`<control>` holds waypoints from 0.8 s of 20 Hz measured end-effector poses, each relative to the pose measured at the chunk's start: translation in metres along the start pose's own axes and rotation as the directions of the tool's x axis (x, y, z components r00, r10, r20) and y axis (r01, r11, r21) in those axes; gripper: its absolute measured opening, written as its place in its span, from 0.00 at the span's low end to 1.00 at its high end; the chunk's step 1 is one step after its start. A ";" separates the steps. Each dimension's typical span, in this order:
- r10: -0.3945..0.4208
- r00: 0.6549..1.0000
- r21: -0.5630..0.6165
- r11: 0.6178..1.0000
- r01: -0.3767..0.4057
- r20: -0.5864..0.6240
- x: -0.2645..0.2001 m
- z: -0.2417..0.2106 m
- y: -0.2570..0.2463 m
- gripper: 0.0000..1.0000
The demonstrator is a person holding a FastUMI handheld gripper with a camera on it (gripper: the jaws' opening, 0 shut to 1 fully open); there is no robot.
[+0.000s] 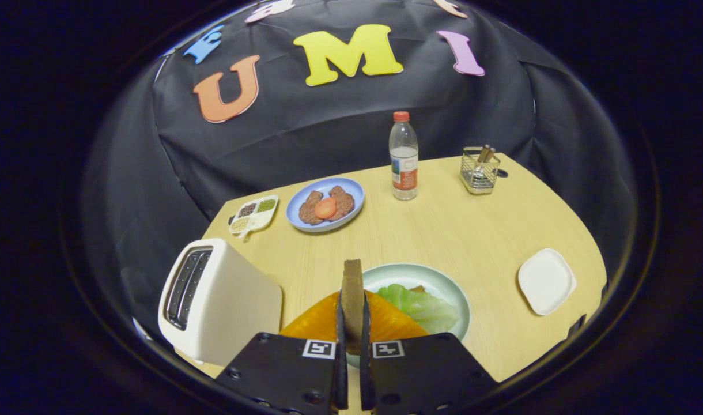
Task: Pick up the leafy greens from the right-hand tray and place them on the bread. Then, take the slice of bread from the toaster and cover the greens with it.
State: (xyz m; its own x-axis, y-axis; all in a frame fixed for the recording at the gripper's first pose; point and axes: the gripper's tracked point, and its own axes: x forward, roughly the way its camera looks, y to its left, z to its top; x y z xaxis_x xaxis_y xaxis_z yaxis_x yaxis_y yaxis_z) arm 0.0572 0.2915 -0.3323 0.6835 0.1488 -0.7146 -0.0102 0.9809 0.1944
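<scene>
My gripper is shut on a slice of bread, held upright and edge-on so its brown crust stands up between the fingers. Just ahead and slightly right lies a pale green plate with leafy greens spread on it; a brown edge of bread peeks out behind the greens. The held slice hangs over the plate's left side. A white toaster stands to the left of the fingers, its two dark slots facing up.
A small white square tray sits on the right of the wooden table. Beyond are a blue plate with meat patties and a tomato slice, a seasoning dish, a water bottle and a wire caddy.
</scene>
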 end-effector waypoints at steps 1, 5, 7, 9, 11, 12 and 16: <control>-0.004 1.000 -0.003 1.000 0.004 -0.005 0.001 -0.001 -0.002 0.08; -0.027 0.998 -0.021 0.999 0.026 -0.050 0.002 -0.012 -0.014 0.35; -0.049 0.998 -0.032 0.998 0.047 -0.040 0.000 -0.011 -0.024 0.53; -0.061 0.998 -0.043 0.997 0.060 -0.026 0.000 -0.008 -0.032 0.71; -0.068 0.998 -0.049 0.996 0.068 0.004 -0.003 0.000 -0.039 0.89; -0.070 0.997 -0.054 0.996 0.072 0.031 -0.005 0.007 -0.040 0.97; -0.053 0.985 -0.119 0.990 0.073 0.161 -0.026 0.040 -0.041 0.97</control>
State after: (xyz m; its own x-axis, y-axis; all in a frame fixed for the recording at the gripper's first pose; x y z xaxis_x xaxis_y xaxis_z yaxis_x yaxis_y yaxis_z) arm 0.0689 0.2426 -0.2942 0.7920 0.0739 -0.6061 -0.0471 0.9971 0.0600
